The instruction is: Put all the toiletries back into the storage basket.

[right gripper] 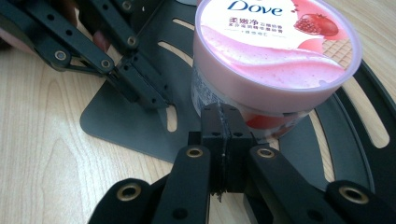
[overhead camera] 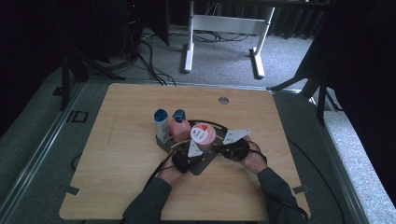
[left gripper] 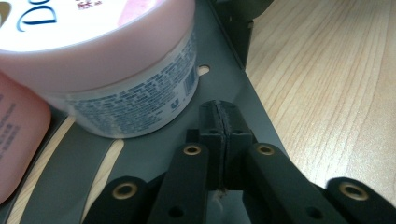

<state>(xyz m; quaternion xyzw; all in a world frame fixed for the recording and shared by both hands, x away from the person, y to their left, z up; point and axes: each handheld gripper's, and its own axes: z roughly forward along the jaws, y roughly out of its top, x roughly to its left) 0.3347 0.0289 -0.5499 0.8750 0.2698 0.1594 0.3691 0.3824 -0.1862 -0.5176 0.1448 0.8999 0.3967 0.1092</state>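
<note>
A pink-lidded Dove jar [overhead camera: 203, 134] stands on a dark grey slotted tray [overhead camera: 200, 168] at the table's middle. A pink bottle [overhead camera: 179, 125] and a white bottle with a blue cap [overhead camera: 161, 125] stand at the jar's left. My left gripper [overhead camera: 192, 150] is shut and hovers over the tray's near corner [left gripper: 224, 84], just right of the jar [left gripper: 116, 70], with nothing between its jaws [left gripper: 219, 109]. My right gripper [right gripper: 223, 114] is shut too, its tips right in front of the jar's wall [right gripper: 275, 60]. The left gripper [right gripper: 149, 95] also shows over the tray's edge [right gripper: 126, 126].
The wooden table [overhead camera: 121, 154] is bare around the tray, with a small round hole [overhead camera: 223, 100] near its far edge. A white desk frame [overhead camera: 224, 28] and cables lie on the floor beyond. The pink bottle [left gripper: 18, 140] crowds the jar's left side.
</note>
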